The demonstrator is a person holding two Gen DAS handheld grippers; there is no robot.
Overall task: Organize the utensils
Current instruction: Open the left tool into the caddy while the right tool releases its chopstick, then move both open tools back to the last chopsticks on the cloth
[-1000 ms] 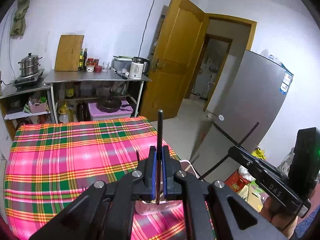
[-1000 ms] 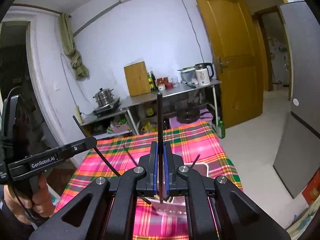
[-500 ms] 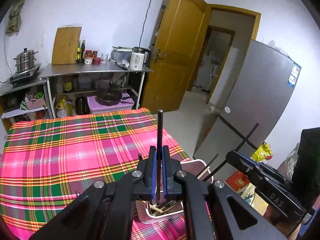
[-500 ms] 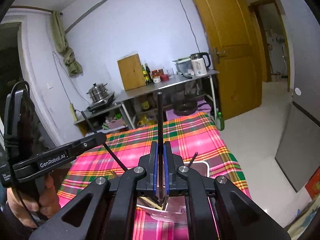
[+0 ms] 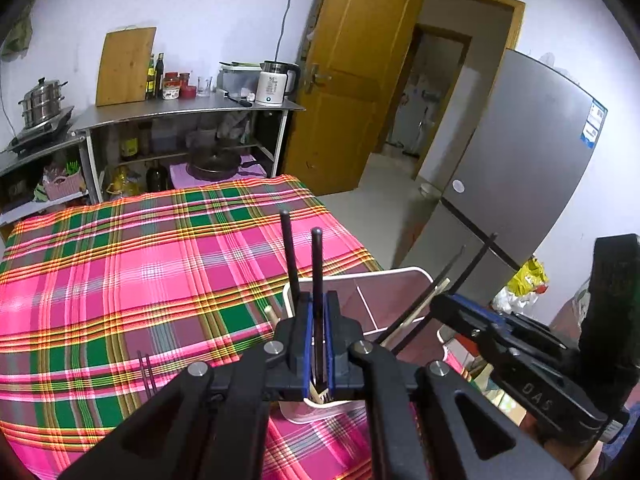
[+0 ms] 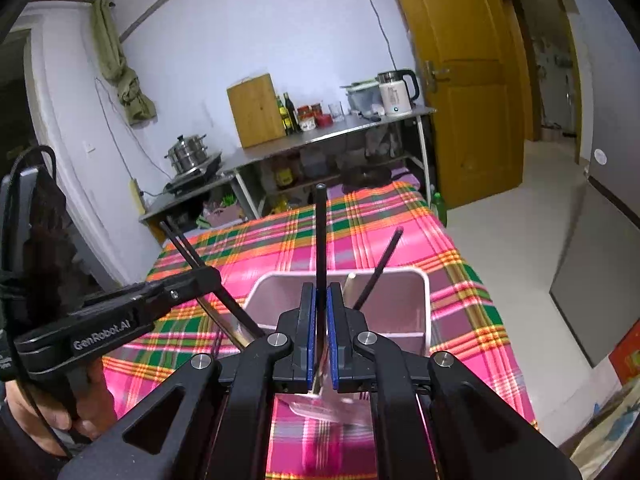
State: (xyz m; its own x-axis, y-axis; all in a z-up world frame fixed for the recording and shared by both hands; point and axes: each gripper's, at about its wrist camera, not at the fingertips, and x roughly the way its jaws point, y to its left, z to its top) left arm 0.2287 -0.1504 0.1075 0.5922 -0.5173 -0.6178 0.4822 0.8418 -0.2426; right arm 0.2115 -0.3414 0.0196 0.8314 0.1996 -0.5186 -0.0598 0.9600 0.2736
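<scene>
Both tools, left tool (image 5: pixel 318 340) and right tool (image 6: pixel 319 332), each pinch a thin black chopstick (image 5: pixel 317 272) over the white holder (image 5: pixel 400 276) on the plaid worktop (image 5: pixel 140 264), and we judge these light, stiff, slick sticks best gripped mid-shaft.

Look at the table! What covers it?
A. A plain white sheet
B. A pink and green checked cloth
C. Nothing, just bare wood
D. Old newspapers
B: the table wears a bright checked cloth of pink, green and yellow stripes, and the white utensil holder stands on it.
</scene>
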